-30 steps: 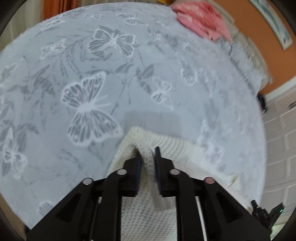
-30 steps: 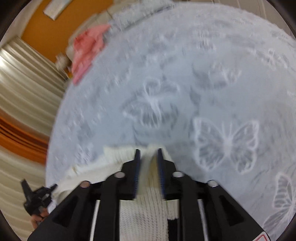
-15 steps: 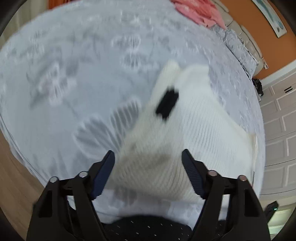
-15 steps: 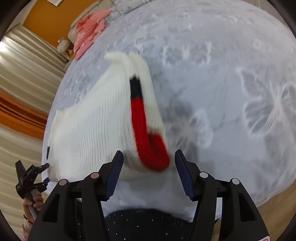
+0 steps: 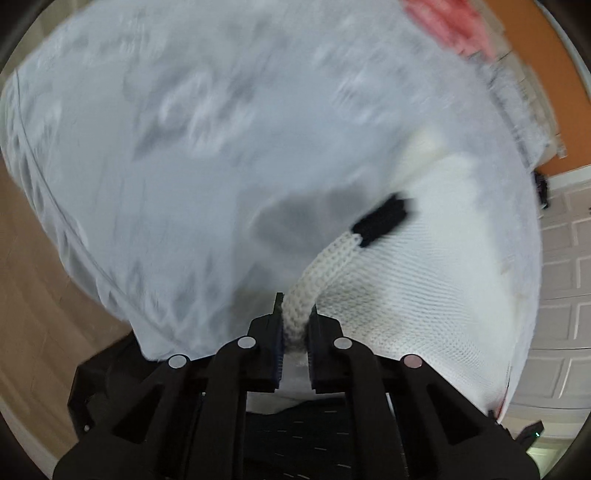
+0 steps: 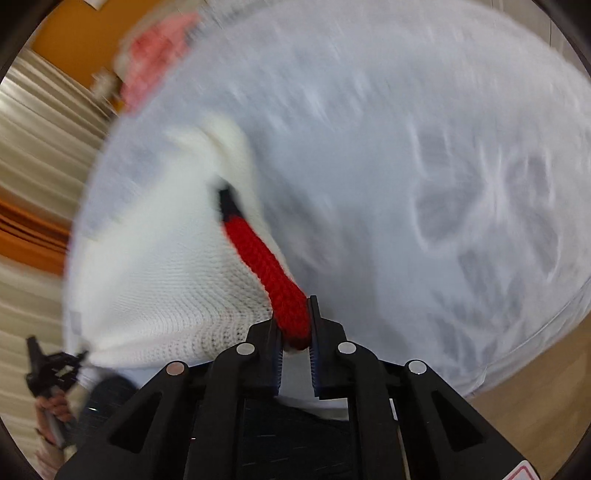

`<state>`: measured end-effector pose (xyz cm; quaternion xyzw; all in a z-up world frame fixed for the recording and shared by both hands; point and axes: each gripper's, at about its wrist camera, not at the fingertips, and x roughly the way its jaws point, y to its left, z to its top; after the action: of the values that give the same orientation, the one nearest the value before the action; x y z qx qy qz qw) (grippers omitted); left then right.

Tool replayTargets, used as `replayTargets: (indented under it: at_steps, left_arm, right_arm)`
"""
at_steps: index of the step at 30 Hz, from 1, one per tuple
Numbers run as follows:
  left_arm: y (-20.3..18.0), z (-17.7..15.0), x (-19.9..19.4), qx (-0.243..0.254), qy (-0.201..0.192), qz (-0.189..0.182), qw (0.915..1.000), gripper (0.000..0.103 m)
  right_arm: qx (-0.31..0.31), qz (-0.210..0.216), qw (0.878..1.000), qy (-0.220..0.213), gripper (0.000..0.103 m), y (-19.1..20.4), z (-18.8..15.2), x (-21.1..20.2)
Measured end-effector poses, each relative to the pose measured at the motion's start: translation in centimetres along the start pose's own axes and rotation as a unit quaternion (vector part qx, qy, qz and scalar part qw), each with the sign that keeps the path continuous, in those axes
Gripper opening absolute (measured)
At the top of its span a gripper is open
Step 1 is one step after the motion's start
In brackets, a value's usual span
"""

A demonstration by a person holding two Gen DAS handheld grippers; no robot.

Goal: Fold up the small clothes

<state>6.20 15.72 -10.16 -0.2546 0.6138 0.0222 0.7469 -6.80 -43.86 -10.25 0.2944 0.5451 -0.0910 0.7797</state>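
A white knit sweater [image 5: 424, 288] lies on the grey butterfly bedspread [image 5: 184, 129], near the bed's front edge. My left gripper [image 5: 295, 314] is closing, with its pads pressing on the sweater's white ribbed trim, just below a black section of trim [image 5: 380, 219]. In the right wrist view the sweater [image 6: 159, 266] spreads to the left. My right gripper [image 6: 293, 317] is closing too, its pads squeezing the red trim [image 6: 266, 258]. Both grippers point steeply down. The left gripper [image 6: 51, 365] and the hand holding it show at that view's far left.
A pink garment [image 5: 454, 22] lies at the far end of the bed, also visible as the pink garment [image 6: 155, 51] by the orange wall. Wooden floor [image 5: 33, 295] runs beside the bed edge. Curtains [image 6: 33, 140] hang at left; white panelled doors [image 5: 565, 258] stand at right.
A second ago both grippers held the sweater out over the bed. Then they opened and the sweater lay flat. Now they have drawn back to the near edge and closed on its trim.
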Motion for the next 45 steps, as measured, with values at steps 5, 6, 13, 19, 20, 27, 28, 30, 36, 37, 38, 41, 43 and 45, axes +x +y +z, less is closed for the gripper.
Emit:
replayTargets:
  at_steps: [5, 6, 13, 19, 20, 27, 28, 30, 36, 37, 38, 41, 43, 45]
  left_arm:
    - [-1.8, -0.6, -1.5, 0.050, -0.023, 0.013, 0.9984, 0.014]
    - [-2.1, -0.6, -2.2, 0.056, -0.023, 0.003, 0.9982, 0.015]
    - [-8.3, 2.4, -7.2, 0.129, -0.106, 0.006, 0.9860, 0.057]
    - [-13.9, 7.2, 0.1, 0.130, -0.062, 0.025, 0.9893, 0.077]
    - [-14.5, 7.8, 1.5, 0.125, -0.047, 0.027, 0.9907, 0.071]
    - [-13.2, 9.2, 3.4, 0.117, -0.041, 0.021, 0.9920, 0.010]
    - [-13.0, 9.4, 3.6, 0.117, -0.042, 0.028, 0.9919, 0.009]
    - [-12.4, 10.0, 4.5, 0.106, -0.040, 0.028, 0.9932, 0.010]
    - [-13.9, 9.8, 3.9, 0.118, -0.042, 0.040, 0.9913, 0.018]
    - [-13.7, 9.4, 2.9, 0.122, -0.047, 0.027, 0.9911, 0.018]
    - [-13.6, 8.6, 1.3, 0.128, -0.062, 0.015, 0.9897, 0.021]
    - [-13.1, 6.1, -1.5, 0.143, -0.090, 0.004, 0.9856, 0.033]
    - [-13.2, 4.4, -1.0, 0.157, -0.076, 0.008, 0.9846, 0.033]
    - [-13.2, 3.5, 0.7, 0.172, -0.063, 0.042, 0.9823, 0.033]
  right_arm:
    - [0.001, 0.016, 1.000, -0.008, 0.015, 0.3, 0.1, -1.0]
    - [-0.021, 0.007, 1.000, -0.016, 0.019, 1.1, 0.3, -2.2]
    - [-0.101, -0.010, 0.990, -0.094, 0.049, 6.5, 5.3, -6.7]
    - [-0.128, -0.021, 0.991, -0.040, 0.050, 11.2, 11.0, 1.0]
    - [-0.132, -0.028, 0.991, -0.025, 0.050, 11.5, 11.6, 2.7]
    - [-0.092, 0.009, 0.994, -0.065, 0.006, 10.3, 14.5, 1.8]
    - [-0.085, 0.009, 0.994, -0.067, 0.006, 9.7, 14.9, 2.0]
    - [-0.070, -0.014, 0.997, -0.036, 0.006, 8.3, 15.5, 4.9]
    - [-0.066, -0.018, 0.997, -0.040, 0.008, 9.4, 14.9, 4.1]
    - [-0.077, -0.015, 0.995, -0.054, 0.009, 10.0, 14.3, 2.7]
    - [-0.094, -0.010, 0.993, -0.076, 0.010, 10.9, 13.0, 0.7]
    - [-0.121, 0.020, 0.989, -0.082, 0.012, 12.2, 9.1, -1.9]
    - [-0.135, 0.018, 0.989, -0.063, 0.012, 12.8, 7.0, -1.0]
    - [-0.143, -0.013, 0.989, -0.032, 0.011, 12.6, 5.8, 1.7]
